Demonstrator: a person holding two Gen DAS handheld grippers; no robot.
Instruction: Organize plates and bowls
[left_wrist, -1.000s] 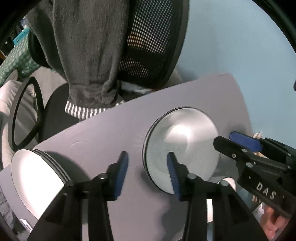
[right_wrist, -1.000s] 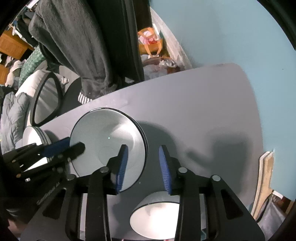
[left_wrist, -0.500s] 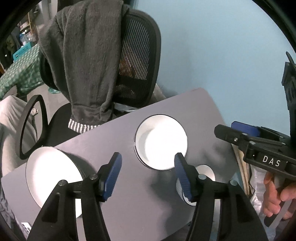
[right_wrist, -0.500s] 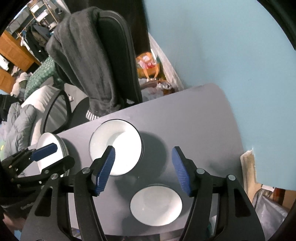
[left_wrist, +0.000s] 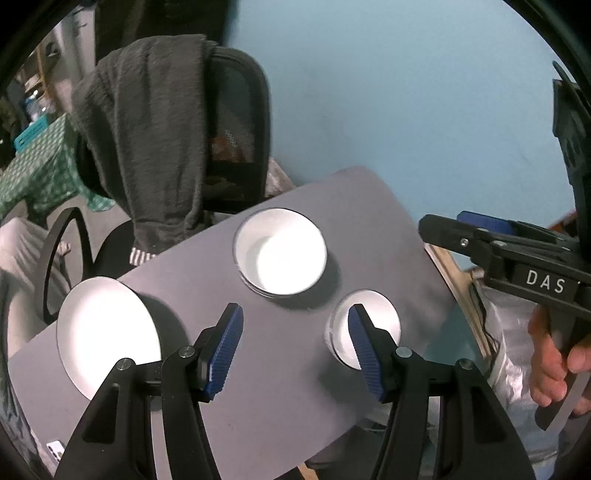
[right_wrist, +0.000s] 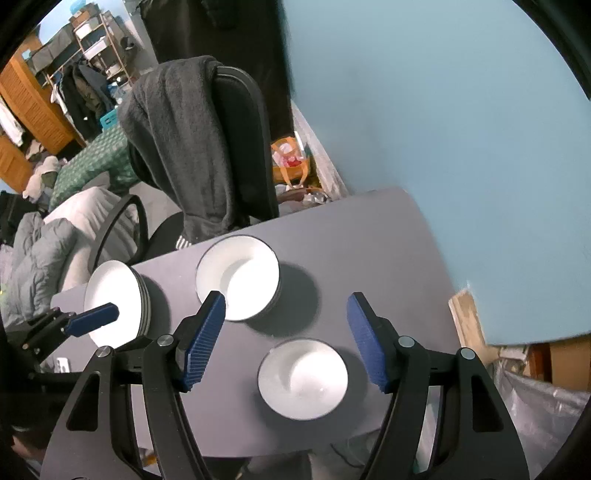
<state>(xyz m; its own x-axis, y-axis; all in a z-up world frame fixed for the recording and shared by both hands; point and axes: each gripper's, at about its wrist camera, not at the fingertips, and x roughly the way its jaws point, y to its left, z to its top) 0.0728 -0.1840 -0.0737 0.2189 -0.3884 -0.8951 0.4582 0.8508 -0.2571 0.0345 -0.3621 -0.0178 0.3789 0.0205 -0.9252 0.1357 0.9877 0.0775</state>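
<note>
Grey table (right_wrist: 369, 258) by blue wall (right_wrist: 443, 110) (chair (right_wrist: 240, 147) behind); both grippers empty, right's jaws opening.

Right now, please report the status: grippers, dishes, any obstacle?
Left gripper open, empty; right gripper opening, empty. Plate stack, bowl stack, small bowl separate on table. No obstacle seen.

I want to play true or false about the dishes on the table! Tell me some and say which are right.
1. Three white dish piles sit on the table. True.
2. The left gripper holds a plate. False: nothing is between its fingers.
3. A towel hangs over the chair. True.
4. The small bowl is stacked on the plates. False: it stands alone.
5. The wall is red. False: it is blue.
</note>
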